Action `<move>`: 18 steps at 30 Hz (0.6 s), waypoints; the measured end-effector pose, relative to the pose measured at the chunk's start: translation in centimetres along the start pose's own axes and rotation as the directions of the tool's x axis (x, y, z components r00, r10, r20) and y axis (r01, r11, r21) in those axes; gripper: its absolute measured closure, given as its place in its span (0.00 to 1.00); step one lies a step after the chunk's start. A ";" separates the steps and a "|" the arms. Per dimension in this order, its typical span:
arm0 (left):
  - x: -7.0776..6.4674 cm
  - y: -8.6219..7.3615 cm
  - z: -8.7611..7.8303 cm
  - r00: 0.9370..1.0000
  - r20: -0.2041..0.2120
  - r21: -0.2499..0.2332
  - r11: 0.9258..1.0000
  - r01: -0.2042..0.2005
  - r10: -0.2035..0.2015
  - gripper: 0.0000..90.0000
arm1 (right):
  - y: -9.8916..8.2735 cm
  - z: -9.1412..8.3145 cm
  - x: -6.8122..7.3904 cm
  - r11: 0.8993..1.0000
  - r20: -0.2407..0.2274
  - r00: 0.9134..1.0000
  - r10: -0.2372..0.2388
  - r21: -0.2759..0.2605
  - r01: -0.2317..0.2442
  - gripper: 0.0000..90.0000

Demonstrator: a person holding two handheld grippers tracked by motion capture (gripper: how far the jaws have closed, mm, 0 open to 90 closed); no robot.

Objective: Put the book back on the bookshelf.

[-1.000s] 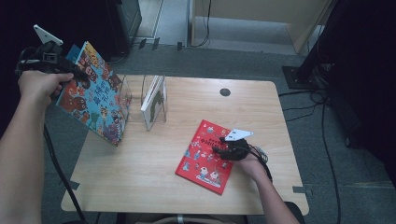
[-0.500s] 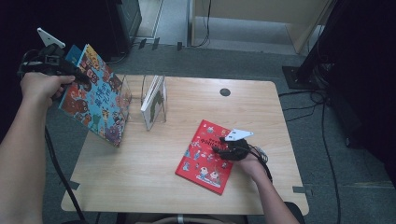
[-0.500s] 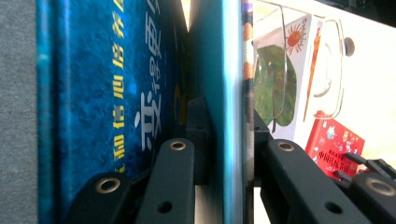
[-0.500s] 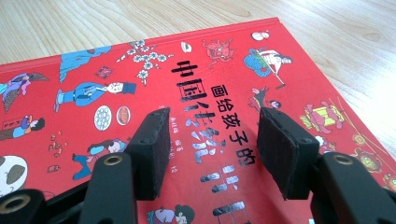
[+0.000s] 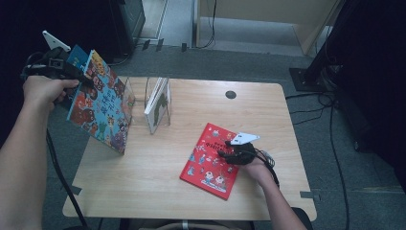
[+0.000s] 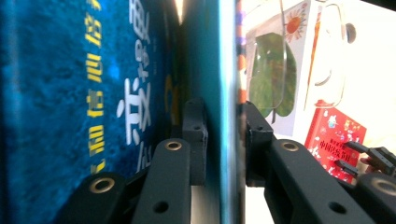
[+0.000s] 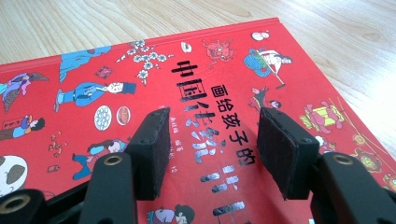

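A blue picture book [image 5: 103, 112] stands tilted at the table's left edge, its lower corner on the wood. My left gripper [image 5: 82, 79] holds its top edge; in the left gripper view the book's edge [image 6: 219, 93] runs between the pads [image 6: 195, 135], which still lie against it. The jaws have just been opening slightly. A red picture book [image 5: 207, 165] lies flat near the front right. My right gripper [image 5: 226, 149] rests over its right part, open, with the jaws [image 7: 210, 126] apart just above the red cover [image 7: 93, 93] and nothing between them.
A clear plastic book stand [image 5: 154, 96] holding a white book with a green leaf [image 6: 273, 74] stands beside the blue book. The wooden table [image 5: 268, 110] has a dark round grommet [image 5: 231, 94] at the back. Cables and dark furniture surround the table.
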State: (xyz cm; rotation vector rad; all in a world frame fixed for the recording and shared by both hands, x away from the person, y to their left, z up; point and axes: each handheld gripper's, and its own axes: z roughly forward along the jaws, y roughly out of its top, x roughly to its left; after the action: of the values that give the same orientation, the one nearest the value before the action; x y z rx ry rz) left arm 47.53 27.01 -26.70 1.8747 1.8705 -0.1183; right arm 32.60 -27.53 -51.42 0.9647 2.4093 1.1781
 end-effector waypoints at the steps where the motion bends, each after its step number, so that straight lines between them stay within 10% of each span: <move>1: -0.1 0.0 0.0 1.000 0.002 0.002 1.000 0.001 -0.001 0.83 | 0.0 0.0 0.0 1.000 -0.001 1.000 0.000 0.001 0.000 0.50; 18: -0.4 -0.4 -1.7 1.000 0.028 -0.024 1.000 -0.006 0.007 0.77 | 0.0 0.0 0.0 1.000 0.000 1.000 -0.001 0.001 0.001 0.50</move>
State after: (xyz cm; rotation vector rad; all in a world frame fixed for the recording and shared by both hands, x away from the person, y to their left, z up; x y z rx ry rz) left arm 46.66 27.31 -25.13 1.8535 1.8388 -0.1191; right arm 32.59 -27.54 -51.42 0.9632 2.4099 1.1769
